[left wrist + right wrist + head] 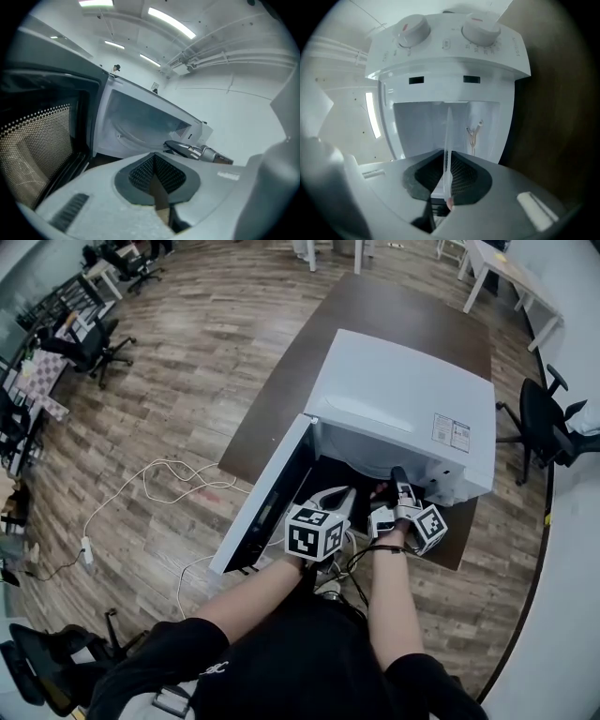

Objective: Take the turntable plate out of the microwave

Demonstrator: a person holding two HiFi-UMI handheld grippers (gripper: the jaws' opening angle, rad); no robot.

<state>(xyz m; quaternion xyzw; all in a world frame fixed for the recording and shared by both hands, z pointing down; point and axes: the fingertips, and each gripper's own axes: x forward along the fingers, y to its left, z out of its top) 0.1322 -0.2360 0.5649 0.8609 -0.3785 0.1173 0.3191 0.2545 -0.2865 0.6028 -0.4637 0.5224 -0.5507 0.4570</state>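
- Head view: the white microwave point(403, 395) stands on a dark brown bench point(375, 310), its door point(267, 502) swung open to the left. A sticker point(451, 432) sits on its top near the front right corner, the print too small to read.
- Each tool carries a cube with black-and-white square markers, one on the left point(314, 532) and one on the right point(429, 526). They bear patterns only, no words.
- Right gripper view: the control panel lies across the top of the picture, so the oven appears turned on its side. Two round knobs point(412, 28) point(480, 29) have fine marks round them that cannot be read.
- The right tongs point(446, 157) are clamped on the rim of the turntable plate point(448, 140).
- The plate is clear glass, seen edge-on as a thin pale line. Its long axis runs straight away from the pads toward the open cavity, in front of the back wall.
- Left gripper view: the left tongs point(154, 157) have their pads together at the tips with nothing between them, pointing at the cavity mouth beside the door.
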